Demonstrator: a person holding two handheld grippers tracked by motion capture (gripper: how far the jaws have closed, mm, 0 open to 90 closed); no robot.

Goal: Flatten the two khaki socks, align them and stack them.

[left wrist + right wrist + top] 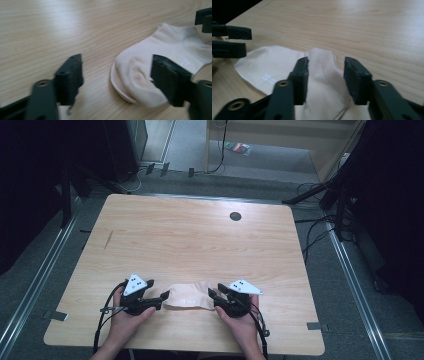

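Both forearms enter the high view from the bottom edge, nearest the camera, each hand holding one gripper over the near part of the table (190,235), a light wood top with rounded corners and a dark round grommet (235,216) near its far edge.

Sock (189,297): a pale beige ankle sock lies flat on the table between the two grippers, close to the near edge. A small white printed mark sits on its side; the lettering is too small to read.

Left gripper (164,296): jaws spread apart. In the left gripper view (117,75) the rounded end of the sock lies between them, beside the right-hand jaw; that jaw covers part of the fabric, so contact there cannot be judged. The left-hand jaw stands over bare wood. Nothing is pinched.

Right gripper (212,295): jaws apart. In the right gripper view (326,67) they stand over the sock's other end, with fabric showing in the gap and below both jaws. The pads do not press on it.

Lower jaw sections are cut off by the frame edge in both gripper views.
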